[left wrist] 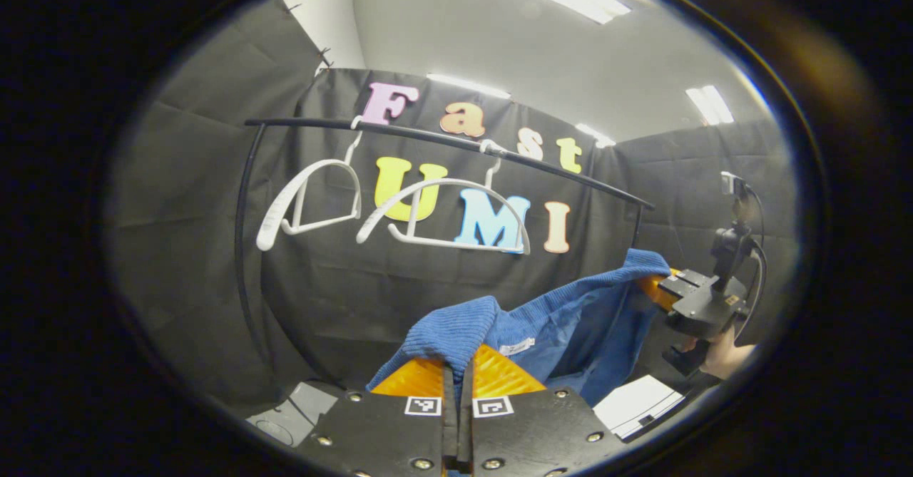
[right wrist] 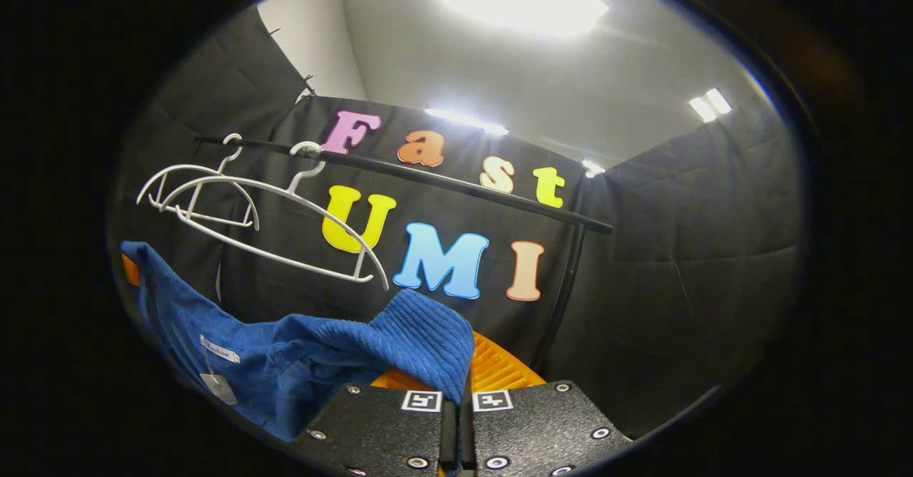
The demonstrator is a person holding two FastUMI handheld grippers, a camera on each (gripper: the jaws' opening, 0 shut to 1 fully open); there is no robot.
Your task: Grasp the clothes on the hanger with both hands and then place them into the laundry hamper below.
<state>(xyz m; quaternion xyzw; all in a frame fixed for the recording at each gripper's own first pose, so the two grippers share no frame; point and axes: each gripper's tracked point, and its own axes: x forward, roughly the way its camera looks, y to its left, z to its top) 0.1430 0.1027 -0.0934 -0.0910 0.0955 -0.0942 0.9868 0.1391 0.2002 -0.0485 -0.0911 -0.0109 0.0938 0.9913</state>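
A blue knitted garment hangs stretched between both grippers, off the rail. My left gripper is shut on one bunched shoulder of it. Farther right in the left gripper view the right gripper, held by a hand, pinches the other end. In the right gripper view my right gripper is shut on a fold of the garment, which sags away to the left with a white tag dangling. Two bare white hangers hang on the black rail.
The black rail stands on upright posts before the cloth wall. Low down lie a grey object at the left and a white sheet at the right.
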